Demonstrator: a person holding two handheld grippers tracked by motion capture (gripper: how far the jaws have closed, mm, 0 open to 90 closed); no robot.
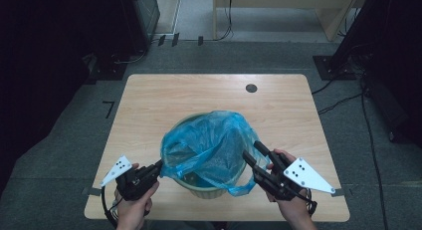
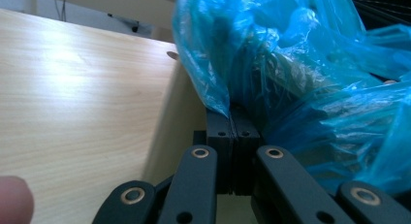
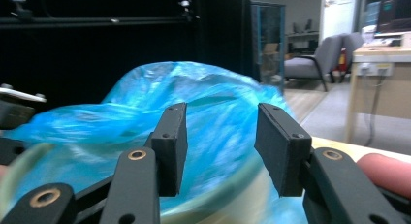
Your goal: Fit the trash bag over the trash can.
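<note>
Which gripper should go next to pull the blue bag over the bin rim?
Probably right. The right gripper is open beside the loose blue bag; the left gripper is already shut on the bag's edge at the bin.

The bag [image 1: 211,143] was made of thin blue plastic, glossy, translucent and much wrinkled. The bin [image 1: 206,191] under it looked like smooth pale green plastic. The table [image 1: 149,105] was of light wood with a fine grain and a soft sheen. The jaws were of matt black plastic.
</note>
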